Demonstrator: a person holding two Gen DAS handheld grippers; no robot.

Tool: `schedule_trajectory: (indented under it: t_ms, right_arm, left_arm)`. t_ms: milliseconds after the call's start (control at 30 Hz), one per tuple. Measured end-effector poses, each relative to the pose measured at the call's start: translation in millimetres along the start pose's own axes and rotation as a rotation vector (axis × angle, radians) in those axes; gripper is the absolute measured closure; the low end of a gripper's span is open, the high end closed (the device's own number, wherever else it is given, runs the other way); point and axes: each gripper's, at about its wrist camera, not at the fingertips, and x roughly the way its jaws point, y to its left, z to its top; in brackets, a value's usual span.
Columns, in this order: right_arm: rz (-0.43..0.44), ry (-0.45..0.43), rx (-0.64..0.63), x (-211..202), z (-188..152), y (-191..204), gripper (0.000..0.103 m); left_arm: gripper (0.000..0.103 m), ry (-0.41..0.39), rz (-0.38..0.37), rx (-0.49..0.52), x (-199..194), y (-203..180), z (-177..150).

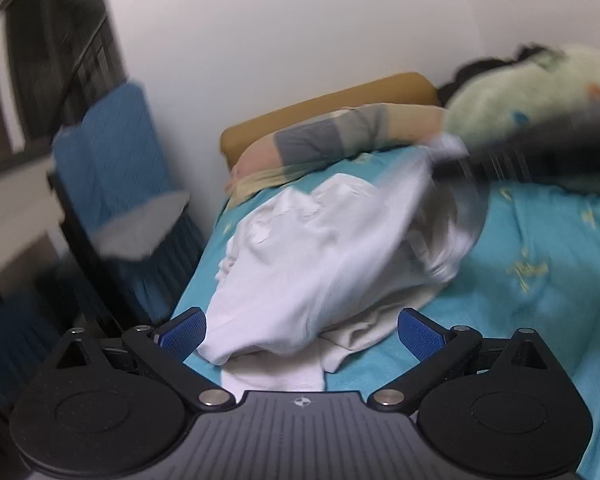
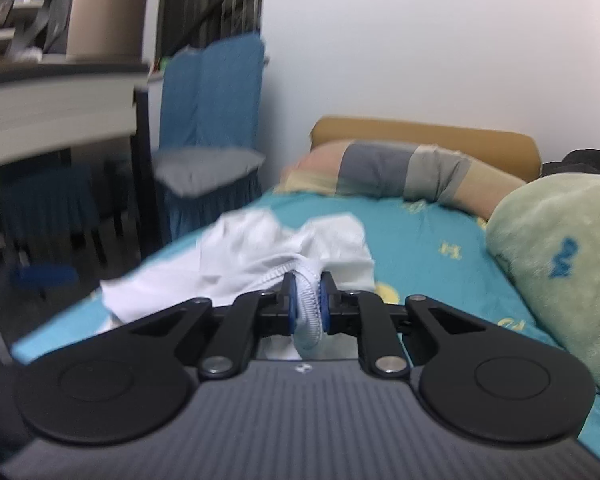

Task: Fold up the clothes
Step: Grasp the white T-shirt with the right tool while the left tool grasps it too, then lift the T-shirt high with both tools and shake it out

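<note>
A white garment (image 1: 320, 248) lies crumpled on the turquoise bedsheet (image 1: 540, 280). My left gripper (image 1: 300, 334) stands open at the garment's near end, with the cloth bulging between the blue pads (image 1: 182, 338) but not pinched. In the right wrist view the same white garment (image 2: 260, 252) spreads ahead and to the left. My right gripper (image 2: 307, 300) is shut on its stitched hem, a fold of which is squeezed between the blue pads (image 2: 290, 300). The dark blurred shape at the upper right of the left wrist view is the right gripper (image 1: 540, 156) at the garment's far edge.
A striped bolster (image 2: 400, 172) and a tan pillow (image 2: 440, 136) lie at the head of the bed by the white wall. A pale green blanket (image 2: 560, 260) is heaped on the right. A blue-covered chair (image 2: 208, 128) with a grey cushion and a desk (image 2: 60, 96) stand left of the bed.
</note>
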Motion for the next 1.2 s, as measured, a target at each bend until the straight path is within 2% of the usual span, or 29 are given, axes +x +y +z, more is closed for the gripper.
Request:
schedule_trajectory:
  t_ms: [33, 133, 233, 333, 400, 500, 567, 733, 867, 967, 1033, 1067, 1100, 1200]
  right_arm:
    - [0.000, -0.013, 0.016, -4.8, 5.0, -3.2, 0.089]
    - [0.001, -0.030, 0.043, -14.6, 10.0, -11.0, 0.090]
    - [0.005, -0.027, 0.077, -17.6, 9.4, -19.0, 0.089]
    - [0.000, -0.010, 0.109, -10.7, 6.7, -24.2, 0.089]
    - [-0.004, -0.002, 0.128, -4.3, 3.5, -25.2, 0.089]
    - [-0.018, 0.023, 0.118, 6.4, -2.2, -24.1, 0.089]
    - [-0.016, 0.043, 0.106, 12.2, -6.8, -22.0, 0.089]
    - [-0.017, 0.059, 0.005, 16.7, -16.4, -3.9, 0.086]
    - [-0.060, 0.079, -0.173, 19.6, -31.7, 17.9, 0.075]
    - [-0.093, 0.113, -0.214, 23.7, -40.9, 22.6, 0.074]
    - [-0.119, 0.080, -0.166, 18.9, -37.0, 16.4, 0.068]
    - [-0.136, 0.061, -0.142, 15.9, -34.8, 13.4, 0.060]
    - [-0.174, 0.020, -0.122, 8.9, -30.9, 10.2, 0.053]
    - [-0.266, -0.145, -0.033, -17.1, -11.4, -6.3, 0.047]
  left_arm:
    - [0.000, -0.024, 0.026, 0.052, 4.7, -8.4, -0.4]
    - [0.000, -0.025, 0.123, 0.158, 28.9, -30.7, 4.6]
    - [0.000, -0.051, 0.182, 0.191, 47.7, -44.5, 9.1]
    - [0.000, -0.057, 0.289, 0.196, 62.3, -48.7, 9.7]
    - [0.000, -0.081, 0.369, 0.147, 65.5, -39.4, 13.1]
    - [0.000, -0.129, 0.465, -0.036, 60.9, -13.7, 22.2]
    - [0.000, -0.149, 0.497, -0.107, 58.9, -2.9, 25.6]
    - [0.000, -0.238, 0.569, -0.126, 43.2, 7.2, 34.3]
    - [0.000, -0.277, 0.609, -0.205, 19.2, 20.2, 44.6]
    - [0.000, -0.278, 0.627, -0.219, -1.9, 26.8, 48.2]
    - [0.000, -0.260, 0.636, -0.218, -9.9, 29.7, 49.9]
    - [0.000, -0.263, 0.644, -0.222, -12.2, 31.4, 49.2]
    - [0.000, -0.270, 0.649, -0.220, -14.3, 31.7, 48.5]
    - [0.000, -0.304, 0.658, -0.182, -18.3, 26.0, 46.2]
